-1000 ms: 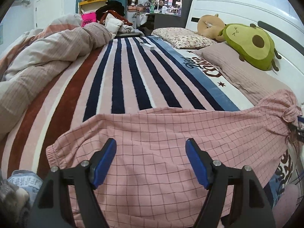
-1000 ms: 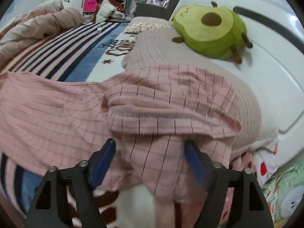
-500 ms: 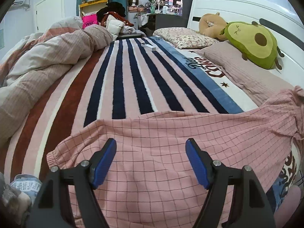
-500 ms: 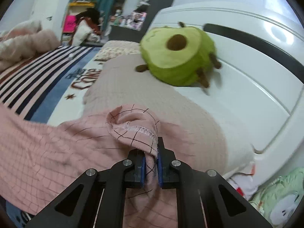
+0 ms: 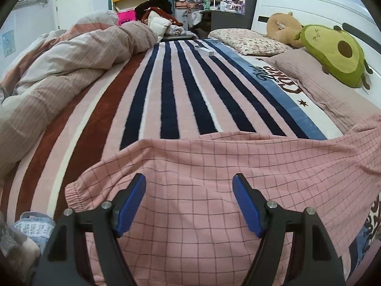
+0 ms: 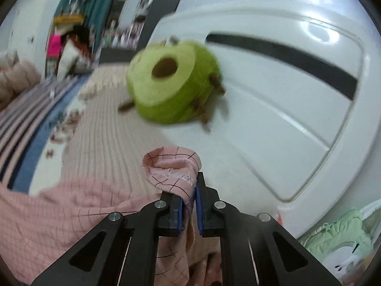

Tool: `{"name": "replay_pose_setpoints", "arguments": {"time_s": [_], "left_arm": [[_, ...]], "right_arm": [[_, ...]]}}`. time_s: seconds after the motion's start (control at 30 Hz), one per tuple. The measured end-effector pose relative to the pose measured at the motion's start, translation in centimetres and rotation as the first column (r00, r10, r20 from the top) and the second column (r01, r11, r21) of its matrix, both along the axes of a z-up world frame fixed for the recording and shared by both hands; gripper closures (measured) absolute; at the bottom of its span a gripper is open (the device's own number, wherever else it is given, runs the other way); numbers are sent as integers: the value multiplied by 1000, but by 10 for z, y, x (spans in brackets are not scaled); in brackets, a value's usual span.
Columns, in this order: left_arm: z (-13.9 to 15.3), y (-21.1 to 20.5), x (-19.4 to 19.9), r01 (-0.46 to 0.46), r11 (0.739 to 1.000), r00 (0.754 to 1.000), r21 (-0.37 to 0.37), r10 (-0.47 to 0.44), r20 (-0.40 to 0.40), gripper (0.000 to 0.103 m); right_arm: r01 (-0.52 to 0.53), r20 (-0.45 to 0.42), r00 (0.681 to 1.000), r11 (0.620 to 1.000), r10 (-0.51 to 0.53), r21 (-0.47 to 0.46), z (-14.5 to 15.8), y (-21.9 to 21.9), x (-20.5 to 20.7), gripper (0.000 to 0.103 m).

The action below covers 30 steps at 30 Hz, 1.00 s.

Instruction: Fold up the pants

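Observation:
Pink checked pants [image 5: 202,181] lie spread across the near end of a striped bed, with an elastic cuff [image 5: 73,195] at the left. My left gripper [image 5: 189,202] is open and hovers over the leg, its blue pads on either side of bare cloth. In the right wrist view my right gripper [image 6: 189,202] is shut on a bunched edge of the pants [image 6: 171,169] with white stitching, lifted above the beige pillow. The rest of the pants [image 6: 59,209] trails down to the left.
A striped blanket [image 5: 166,90] covers the bed. A rumpled duvet [image 5: 59,71] lies at the left. An avocado plush [image 5: 338,54] and beige pillow [image 5: 321,88] sit by the white headboard [image 6: 285,90] at the right. A small white box [image 5: 206,51] lies far back.
My right gripper has closed on the pants' edge and lifted it toward the headboard. The cloth has pulled taut to the right. My left gripper stays open over the leg.

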<state>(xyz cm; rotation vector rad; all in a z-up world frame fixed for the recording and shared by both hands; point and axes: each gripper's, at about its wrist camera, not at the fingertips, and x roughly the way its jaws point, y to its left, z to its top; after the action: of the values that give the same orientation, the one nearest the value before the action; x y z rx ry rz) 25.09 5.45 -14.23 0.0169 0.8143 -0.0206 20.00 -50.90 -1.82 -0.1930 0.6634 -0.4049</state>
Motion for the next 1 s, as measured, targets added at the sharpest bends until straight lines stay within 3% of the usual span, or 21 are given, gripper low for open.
{"name": "replay_pose_setpoints", "arguments": {"time_s": [0.03,0.1,0.2,0.3,0.4,0.47,0.6,0.73,0.87,0.93,1.0], "left_arm": [[2,3,-2,-7,1000,1000,-6,7,2,29],[7,12,-11,-36,999,999,-31,37,16,19],[15,28,-31,-61,995,998,-80,63,23,19],[25,40,-58,-80,992,996,-100,84,33,19],[32,48,-87,-76,989,997,-130,80,25,18],[32,52,-104,-74,987,997,-143,77,12,18],[19,59,-125,-100,975,995,-200,95,-33,18],[-4,62,-136,-139,952,989,-271,122,-80,18],[-12,53,-138,-154,960,987,-235,140,-76,18],[-15,54,-137,-159,940,986,-302,136,-95,18],[-22,60,-138,-164,897,985,-412,124,-121,18]], "right_arm": [[1,-30,1000,1000,-1,16,-7,1,2,50],[16,-44,999,999,-14,31,-17,5,1,35],[-9,-34,999,999,10,31,-24,16,-8,32],[-34,-2,999,995,35,94,-22,27,-23,30],[-79,57,996,985,71,152,-15,42,-41,17],[-113,86,991,976,98,186,-8,51,-54,16],[-187,114,980,946,162,265,-3,66,-72,15],[-283,146,957,911,250,301,-6,89,-89,5],[-364,163,930,886,329,286,-18,117,-104,5],[-383,184,922,877,342,291,-23,125,-110,5],[-411,194,910,853,365,322,-32,134,-113,5]]}}
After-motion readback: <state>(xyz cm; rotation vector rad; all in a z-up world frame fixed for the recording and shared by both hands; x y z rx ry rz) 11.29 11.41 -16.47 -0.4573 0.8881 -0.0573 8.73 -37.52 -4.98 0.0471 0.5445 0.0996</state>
